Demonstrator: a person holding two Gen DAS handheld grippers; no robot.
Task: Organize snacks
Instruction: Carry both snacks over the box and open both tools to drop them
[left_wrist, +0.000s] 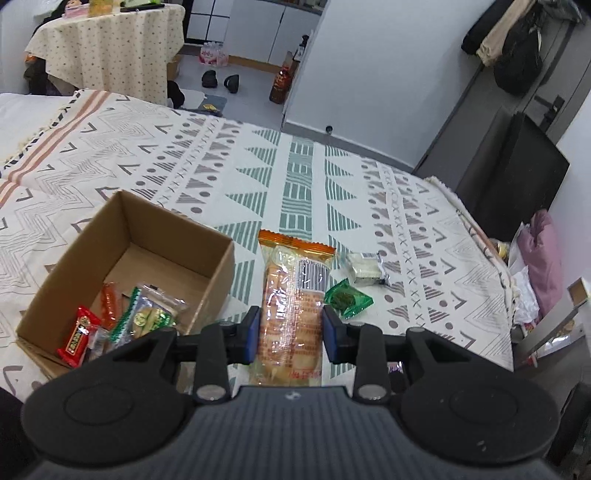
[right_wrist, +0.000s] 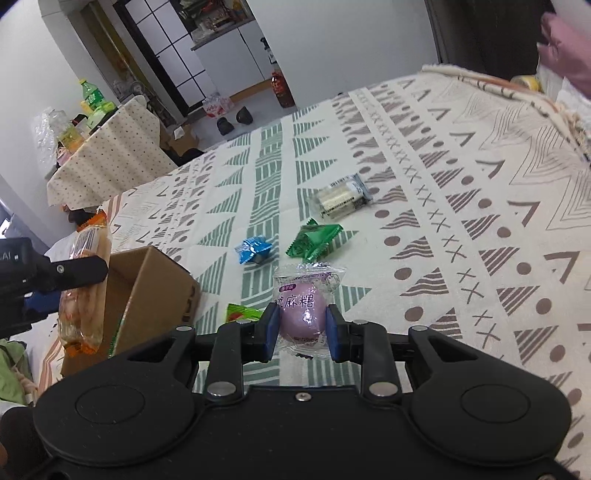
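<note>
Long orange-ended biscuit pack (left_wrist: 291, 306) is clamped upright in the left hand-held gripper (left_wrist: 291, 334), held above the bed just right of the cardboard box (left_wrist: 218, 273). Purple mochi packet (right_wrist: 303, 312) is pinched in the right hand-held gripper (right_wrist: 302, 332). Risk: the slick wrapper could slide out, or the tall pack could catch the box rim. Green packet (right_wrist: 314, 238) is left loose on the patterned bedspread (right_wrist: 480, 221).

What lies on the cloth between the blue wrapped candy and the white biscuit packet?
The green wrapped snack lies between the blue candy and the white biscuit packet, touching neither. The right wrist view shows this.
</note>
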